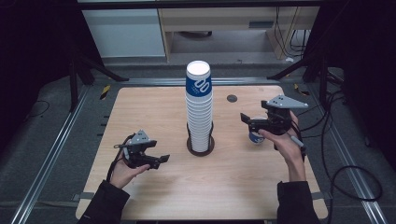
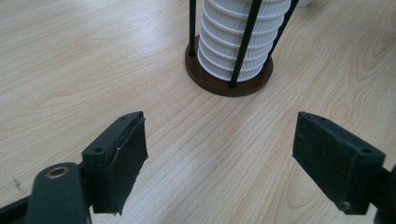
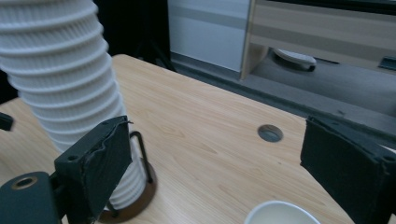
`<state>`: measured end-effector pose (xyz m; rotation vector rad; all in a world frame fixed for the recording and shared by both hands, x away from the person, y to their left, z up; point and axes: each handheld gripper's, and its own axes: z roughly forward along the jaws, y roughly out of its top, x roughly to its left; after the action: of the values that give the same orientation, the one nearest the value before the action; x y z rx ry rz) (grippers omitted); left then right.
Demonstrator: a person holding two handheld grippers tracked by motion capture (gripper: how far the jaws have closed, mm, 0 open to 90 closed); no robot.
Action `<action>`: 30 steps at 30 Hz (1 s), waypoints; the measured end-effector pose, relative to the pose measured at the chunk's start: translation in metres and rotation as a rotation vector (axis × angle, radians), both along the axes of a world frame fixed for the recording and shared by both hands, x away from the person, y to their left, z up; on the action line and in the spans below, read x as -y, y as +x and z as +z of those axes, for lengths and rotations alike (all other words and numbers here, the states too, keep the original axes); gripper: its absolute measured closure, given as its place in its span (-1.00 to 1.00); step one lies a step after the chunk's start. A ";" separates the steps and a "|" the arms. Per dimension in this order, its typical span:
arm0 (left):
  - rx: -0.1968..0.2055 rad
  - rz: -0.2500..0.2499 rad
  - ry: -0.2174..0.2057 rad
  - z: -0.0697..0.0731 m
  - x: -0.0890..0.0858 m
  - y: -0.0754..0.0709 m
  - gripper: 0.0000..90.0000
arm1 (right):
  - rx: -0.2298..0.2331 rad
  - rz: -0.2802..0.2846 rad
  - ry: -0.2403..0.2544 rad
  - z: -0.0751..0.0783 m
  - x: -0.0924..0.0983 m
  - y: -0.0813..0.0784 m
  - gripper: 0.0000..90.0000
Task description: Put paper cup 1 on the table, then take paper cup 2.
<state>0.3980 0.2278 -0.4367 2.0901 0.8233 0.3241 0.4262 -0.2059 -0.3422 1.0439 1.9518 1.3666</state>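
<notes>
- Right gripper (image 1: 246, 122), jaws wide and empty, above the loose cup (image 3: 281, 213): a skewed descent tips it.
- Left gripper (image 1: 161, 159), wide, faces the cup stack (image 1: 199, 109): a swing forward topples it.

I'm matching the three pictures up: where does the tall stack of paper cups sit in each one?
High view: the cup stack rises mid-table, between both hands.
Left gripper view: its lower part stands top centre, beyond the open claw.
Right gripper view: it leans along the left edge.
Shared landmark: the round brown holder base under the stack.
</notes>
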 end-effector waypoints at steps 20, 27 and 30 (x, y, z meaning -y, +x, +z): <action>-0.002 0.010 -0.012 0.000 -0.004 0.001 -0.61 | 0.134 0.165 0.041 0.054 -0.057 -0.022 -0.82; 0.002 0.014 -0.008 0.000 -0.003 0.001 -0.62 | 0.152 0.199 0.061 0.066 -0.072 -0.023 -0.84; 0.000 0.018 -0.006 0.000 -0.003 0.002 -0.62 | 0.160 0.213 0.086 0.070 -0.079 -0.023 -0.86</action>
<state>0.3997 0.2304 -0.4369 2.0787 0.8424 0.3303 0.4034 -0.1268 -0.2718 0.7538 1.9426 1.6092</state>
